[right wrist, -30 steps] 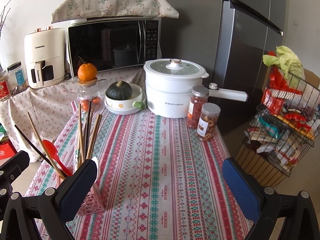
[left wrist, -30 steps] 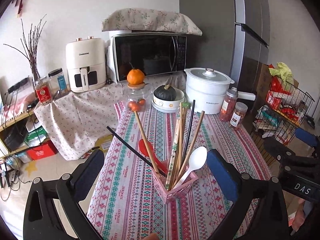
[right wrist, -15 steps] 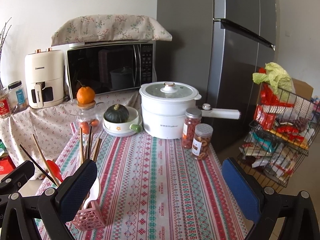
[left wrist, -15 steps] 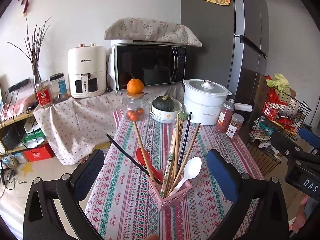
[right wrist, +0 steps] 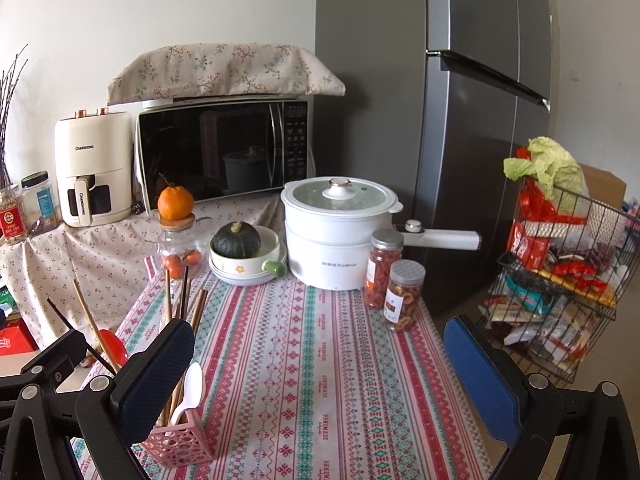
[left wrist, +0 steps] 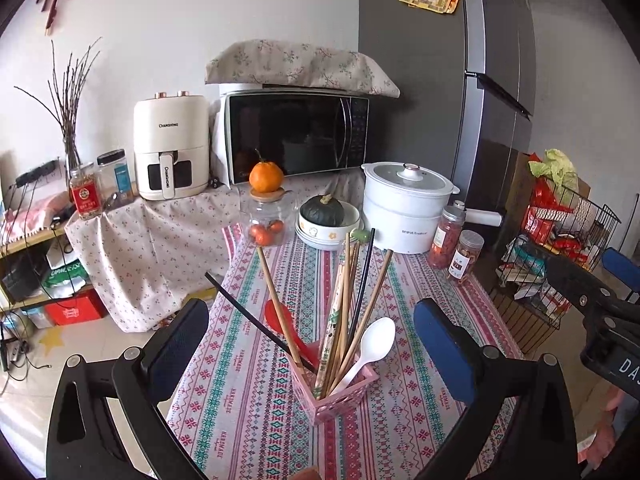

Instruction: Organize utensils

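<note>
A pink perforated holder [left wrist: 335, 394] stands on the striped tablecloth [left wrist: 248, 396]. It holds several wooden chopsticks [left wrist: 344, 304], a black chopstick [left wrist: 256, 322], a white spoon [left wrist: 372, 346] and a red spoon [left wrist: 282, 320]. My left gripper [left wrist: 310, 344] is open and empty, raised above and behind the holder. The holder also shows in the right wrist view [right wrist: 180, 440], partly behind my left finger. My right gripper [right wrist: 320, 364] is open and empty over the table's middle.
At the table's far end stand a white pot [right wrist: 340, 232], two snack jars [right wrist: 394, 280], a bowl with a squash [right wrist: 240, 246] and a glass jar topped by an orange [right wrist: 176, 240]. A wire basket rack [right wrist: 560, 280] stands to the right. The fridge [right wrist: 460, 120] is behind.
Both grippers have risen and pulled back from the table, so the holder and pot look smaller and lower. Both stay open. The utensils have not moved.
</note>
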Motion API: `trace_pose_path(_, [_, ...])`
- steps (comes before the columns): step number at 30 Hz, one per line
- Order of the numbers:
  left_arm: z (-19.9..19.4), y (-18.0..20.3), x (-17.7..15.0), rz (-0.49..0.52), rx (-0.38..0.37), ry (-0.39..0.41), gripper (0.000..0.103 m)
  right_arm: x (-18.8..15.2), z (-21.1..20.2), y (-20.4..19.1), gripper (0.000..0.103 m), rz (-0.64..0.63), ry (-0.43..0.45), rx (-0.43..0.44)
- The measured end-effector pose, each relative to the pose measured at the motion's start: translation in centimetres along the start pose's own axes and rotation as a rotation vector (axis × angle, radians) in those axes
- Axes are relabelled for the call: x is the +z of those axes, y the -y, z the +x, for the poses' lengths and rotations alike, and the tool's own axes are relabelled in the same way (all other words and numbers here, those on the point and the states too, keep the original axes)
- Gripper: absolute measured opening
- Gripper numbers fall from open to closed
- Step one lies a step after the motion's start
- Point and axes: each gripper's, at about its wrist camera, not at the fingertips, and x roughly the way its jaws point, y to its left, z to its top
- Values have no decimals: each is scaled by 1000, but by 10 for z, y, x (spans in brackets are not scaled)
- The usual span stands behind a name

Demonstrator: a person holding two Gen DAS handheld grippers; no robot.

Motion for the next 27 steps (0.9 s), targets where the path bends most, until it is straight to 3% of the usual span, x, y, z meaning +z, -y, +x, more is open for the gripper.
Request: trace_pose_path(27, [5, -2, -1, -2, -1, -34, 103, -3, 8, -2, 103, 4, -33, 8])
